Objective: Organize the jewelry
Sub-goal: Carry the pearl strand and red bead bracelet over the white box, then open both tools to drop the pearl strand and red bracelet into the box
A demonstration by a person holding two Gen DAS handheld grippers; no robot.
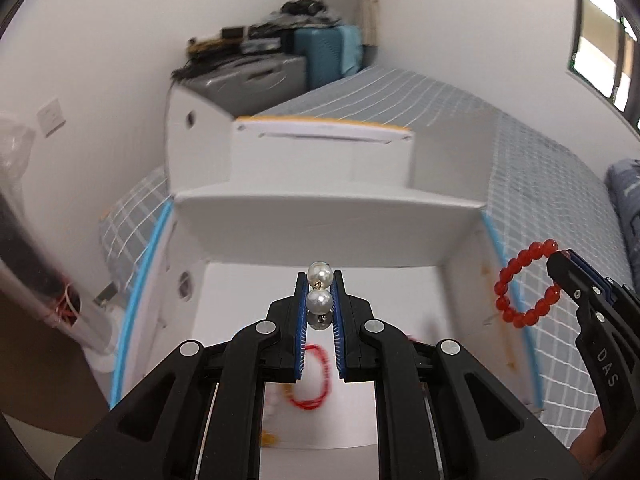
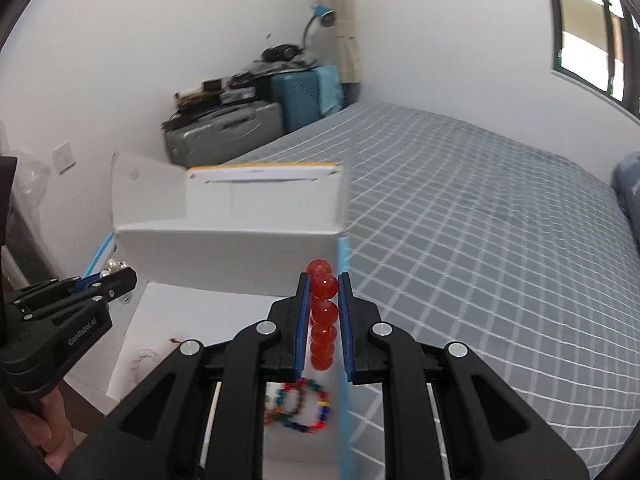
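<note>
My left gripper (image 1: 320, 284) is shut on a pearl strand (image 1: 319, 298), held above the open white box (image 1: 320, 216); it also shows in the right wrist view (image 2: 114, 274). My right gripper (image 2: 323, 284) is shut on a red bead bracelet (image 2: 323, 316), held over the box's right wall; the bracelet hangs as a ring in the left wrist view (image 1: 524, 284). A red cord loop (image 1: 314, 378) lies on the box floor. A multicoloured bead bracelet (image 2: 298, 406) lies in the box below my right gripper.
The box sits on a bed with a grey checked cover (image 2: 480, 240). Its raised lid flap (image 2: 264, 196) stands at the back. Suitcases (image 2: 248, 124) are stacked in the far corner. A window (image 2: 592, 28) is at the right.
</note>
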